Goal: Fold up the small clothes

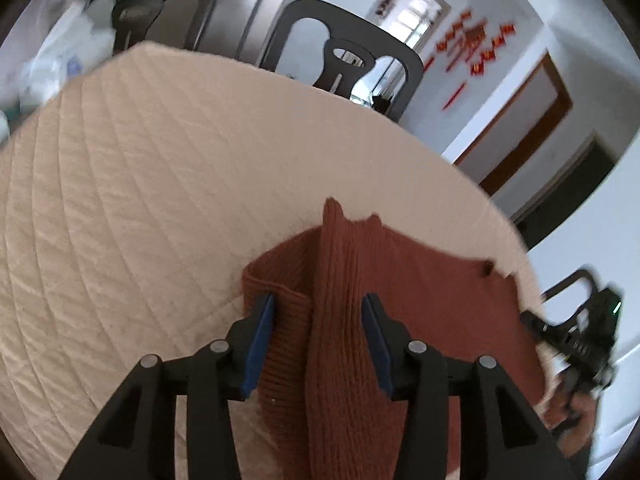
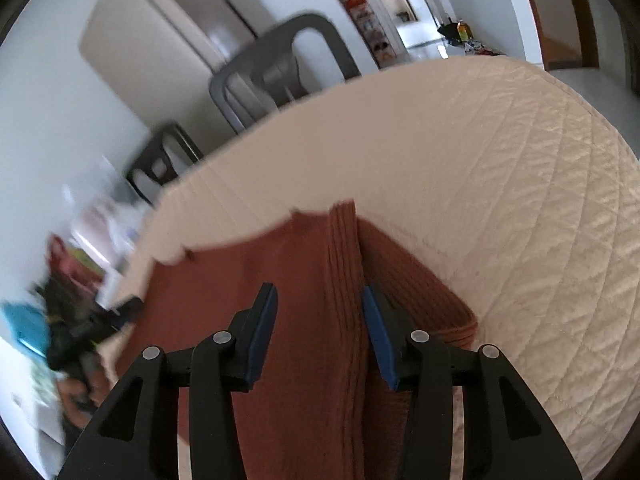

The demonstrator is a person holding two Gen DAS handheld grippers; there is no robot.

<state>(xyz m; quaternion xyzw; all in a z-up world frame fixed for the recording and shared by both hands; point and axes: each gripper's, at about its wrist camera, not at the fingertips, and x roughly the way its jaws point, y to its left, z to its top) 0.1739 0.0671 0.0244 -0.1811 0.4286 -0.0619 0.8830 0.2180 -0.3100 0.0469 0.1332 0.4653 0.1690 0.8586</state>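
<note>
A rust-brown ribbed knit garment [image 1: 420, 280] lies on the quilted cream table cover [image 1: 140, 200]. My left gripper [image 1: 318, 312] is open, its blue-padded fingers [image 1: 260, 340] on either side of a raised ridge of the knit. My right gripper [image 2: 320, 304] is open too, its fingers [image 2: 378, 332] either side of a ribbed band of the same garment [image 2: 240, 292]. The right gripper also shows at the right edge of the left wrist view [image 1: 576, 340], blurred.
Dark chairs [image 1: 344, 48] stand along the table's far edge, with one grey chair [image 2: 280, 68] in the right wrist view. White bags [image 1: 60, 56] sit off the left corner. Cream cover [image 2: 520, 200] stretches to the right of the garment.
</note>
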